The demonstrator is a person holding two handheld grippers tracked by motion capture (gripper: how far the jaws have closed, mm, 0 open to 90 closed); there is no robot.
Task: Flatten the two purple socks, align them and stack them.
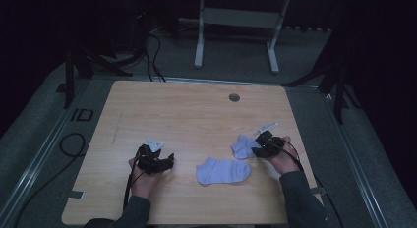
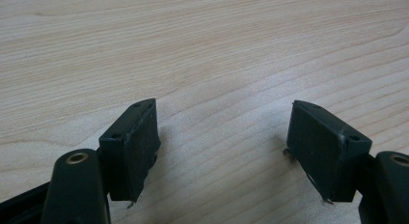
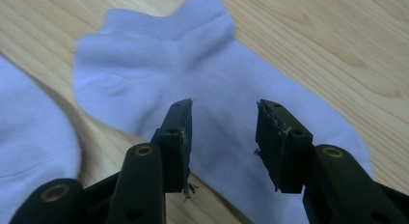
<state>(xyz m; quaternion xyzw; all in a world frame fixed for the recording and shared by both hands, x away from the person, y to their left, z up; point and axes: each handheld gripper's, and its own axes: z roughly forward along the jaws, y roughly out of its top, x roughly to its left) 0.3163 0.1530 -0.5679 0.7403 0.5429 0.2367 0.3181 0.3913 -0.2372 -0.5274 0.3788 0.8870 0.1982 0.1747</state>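
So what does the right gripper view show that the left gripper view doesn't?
Only the right gripper view: two white socks, one sock lying under the open right gripper, with the edge of the other sock at the left. Only the left gripper view: the left gripper, jaws spread wide over bare wood, with nothing between them. Both views: a pair of black jaws, open, and the light wooden table.
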